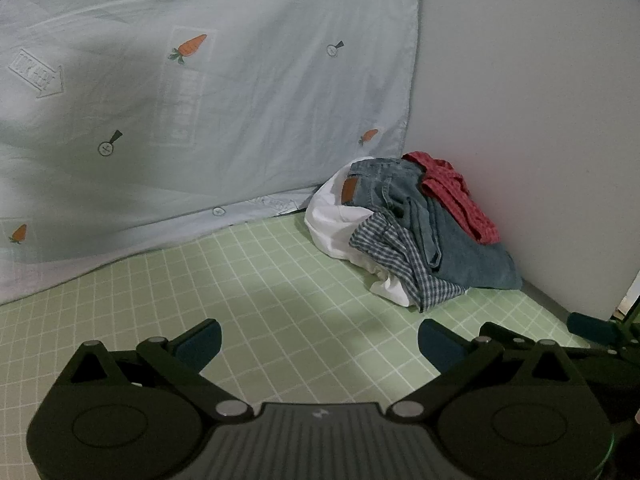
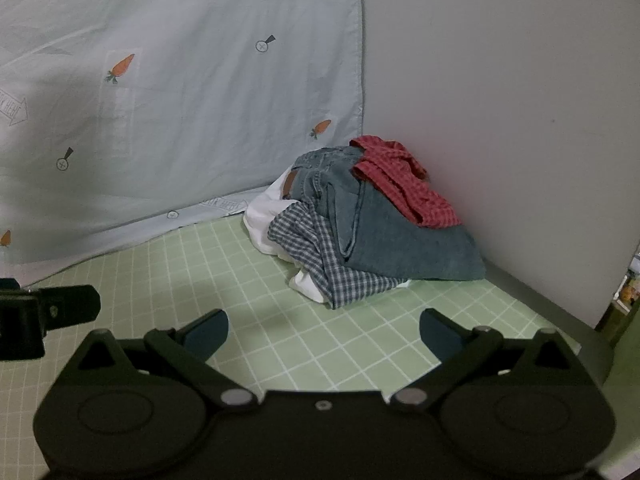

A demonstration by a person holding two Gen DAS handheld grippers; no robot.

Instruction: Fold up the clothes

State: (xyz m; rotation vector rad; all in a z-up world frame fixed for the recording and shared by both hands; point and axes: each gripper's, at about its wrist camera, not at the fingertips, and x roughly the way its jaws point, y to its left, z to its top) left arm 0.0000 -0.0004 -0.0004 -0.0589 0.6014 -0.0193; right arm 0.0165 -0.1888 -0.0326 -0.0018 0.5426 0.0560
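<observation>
A heap of clothes lies in the back right corner of the green checked table (image 1: 280, 300). It holds blue jeans (image 1: 460, 248) with a brown patch, a red checked garment (image 1: 456, 196) on top, a blue gingham shirt (image 1: 404, 256) and a white garment (image 1: 332, 224). The same heap shows in the right wrist view: jeans (image 2: 404, 240), red garment (image 2: 404, 184), gingham shirt (image 2: 332, 264), white garment (image 2: 262, 216). My left gripper (image 1: 320, 344) is open and empty, short of the heap. My right gripper (image 2: 324, 332) is open and empty, also short of it.
A pale blue sheet (image 1: 200, 100) with carrot prints hangs behind the table. A grey wall (image 1: 540, 120) stands right of the heap. The right gripper's tip (image 1: 592, 326) shows at the left view's right edge; the left gripper's body (image 2: 48, 312) shows at the right view's left edge.
</observation>
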